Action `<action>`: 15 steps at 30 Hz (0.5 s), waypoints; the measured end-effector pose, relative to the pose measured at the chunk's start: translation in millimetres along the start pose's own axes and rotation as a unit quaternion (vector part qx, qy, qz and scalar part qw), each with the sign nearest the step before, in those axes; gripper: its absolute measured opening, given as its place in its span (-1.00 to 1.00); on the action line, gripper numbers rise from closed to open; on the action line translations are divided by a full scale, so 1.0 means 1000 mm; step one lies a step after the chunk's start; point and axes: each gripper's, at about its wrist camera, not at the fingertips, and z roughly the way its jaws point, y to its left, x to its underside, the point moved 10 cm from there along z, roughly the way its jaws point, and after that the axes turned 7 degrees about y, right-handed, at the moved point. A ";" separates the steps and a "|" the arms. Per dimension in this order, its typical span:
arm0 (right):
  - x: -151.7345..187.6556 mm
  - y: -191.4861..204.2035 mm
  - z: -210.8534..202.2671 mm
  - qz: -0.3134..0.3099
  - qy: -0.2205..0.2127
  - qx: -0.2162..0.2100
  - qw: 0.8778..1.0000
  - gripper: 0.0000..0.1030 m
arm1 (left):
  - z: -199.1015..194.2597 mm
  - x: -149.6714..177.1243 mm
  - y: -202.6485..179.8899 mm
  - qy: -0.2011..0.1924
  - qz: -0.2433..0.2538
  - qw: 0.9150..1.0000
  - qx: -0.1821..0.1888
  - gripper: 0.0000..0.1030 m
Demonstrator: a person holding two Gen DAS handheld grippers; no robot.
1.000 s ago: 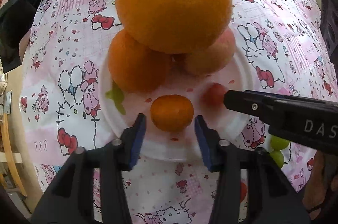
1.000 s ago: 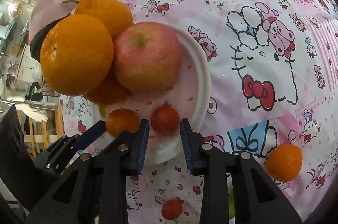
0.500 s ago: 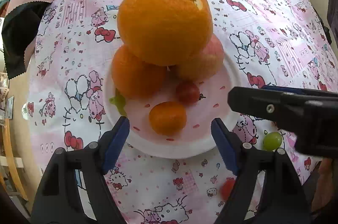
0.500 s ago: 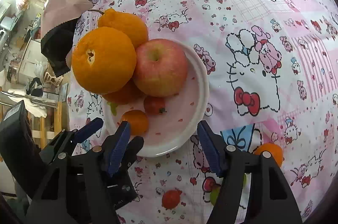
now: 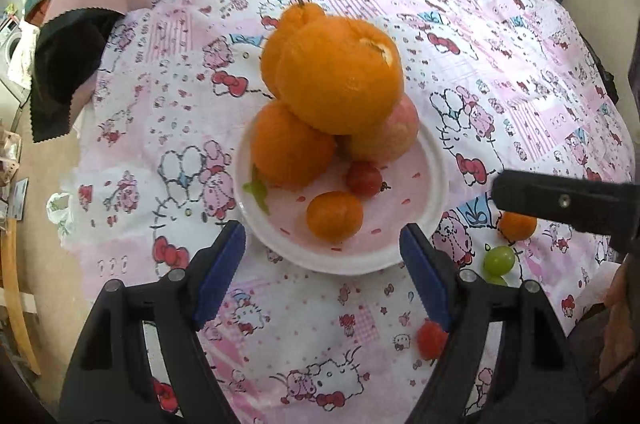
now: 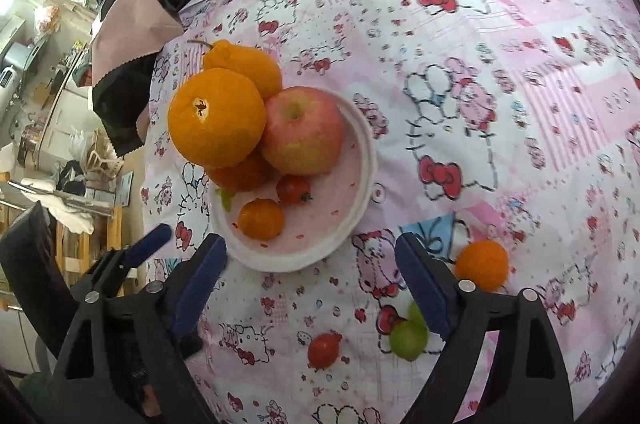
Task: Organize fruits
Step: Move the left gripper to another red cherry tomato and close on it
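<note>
While both my grippers hang empty above the cloth, the white plate (image 6: 366,160) already holds the piled oranges, apple, small tangerine (image 6: 261,218) and cherry tomato (image 6: 293,189). My left gripper (image 5: 322,274) stands wide apart; my right gripper (image 6: 310,282) is opening, nothing between its jaws. Loose fruit lies nearer my right: tangerine (image 6: 482,264), green grapes (image 6: 408,338), tomato (image 6: 324,350).

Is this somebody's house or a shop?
Probably a home: a cartoon-print tablecloth covers the table, a plate of fruit sits on it, and cluttered household shelves show at the left.
</note>
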 end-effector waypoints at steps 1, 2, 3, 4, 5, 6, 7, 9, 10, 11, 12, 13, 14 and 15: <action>0.003 -0.001 -0.002 0.003 -0.001 -0.002 1.000 0.73 | -0.003 0.001 0.001 -0.003 0.000 1.000 -0.002 0.49; 0.006 -0.003 -0.005 0.005 -0.002 -0.002 1.000 0.73 | -0.006 0.001 0.002 -0.006 0.000 1.000 -0.002 0.49; 0.009 -0.005 -0.008 0.007 -0.004 -0.002 1.000 0.73 | -0.009 0.002 0.002 -0.008 0.000 1.000 -0.001 0.49; 0.012 -0.006 -0.012 0.009 -0.007 -0.002 1.000 0.73 | -0.013 0.004 0.004 -0.012 -0.002 1.000 0.000 0.49; 0.014 -0.007 -0.016 0.011 -0.012 -0.003 1.000 0.73 | -0.016 0.006 0.005 -0.013 -0.006 1.000 0.001 0.49; 0.016 -0.008 -0.020 0.013 -0.015 -0.004 1.000 0.73 | -0.019 0.008 0.007 -0.014 -0.012 1.000 0.003 0.49; 0.018 -0.010 -0.023 0.017 -0.017 -0.007 1.000 0.73 | -0.022 0.011 0.008 -0.015 -0.018 1.000 0.006 0.49; 0.024 -0.013 -0.028 0.027 -0.022 -0.013 0.999 0.73 | -0.026 0.015 0.008 -0.018 -0.024 0.999 0.013 0.49; 0.026 -0.014 -0.031 0.030 -0.024 -0.016 0.999 0.73 | -0.030 0.017 0.008 -0.021 -0.027 0.999 0.020 0.49; 0.029 -0.015 -0.034 0.034 -0.027 -0.019 0.999 0.73 | -0.032 0.018 0.007 -0.023 -0.029 0.999 0.022 0.49; 0.031 -0.016 -0.037 0.038 -0.031 -0.022 0.999 0.73 | -0.035 0.019 0.007 -0.026 -0.030 0.999 0.024 0.49; 0.033 -0.016 -0.039 0.039 -0.034 -0.024 0.998 0.73 | -0.039 0.021 0.006 -0.030 -0.032 0.999 0.027 0.49; 0.035 -0.017 -0.043 0.041 -0.037 -0.026 0.998 0.73 | -0.041 0.023 0.006 -0.032 -0.034 0.998 0.030 0.49; 0.037 -0.017 -0.045 0.043 -0.040 -0.026 0.998 0.73 | -0.044 0.024 0.006 -0.034 -0.037 0.998 0.035 0.52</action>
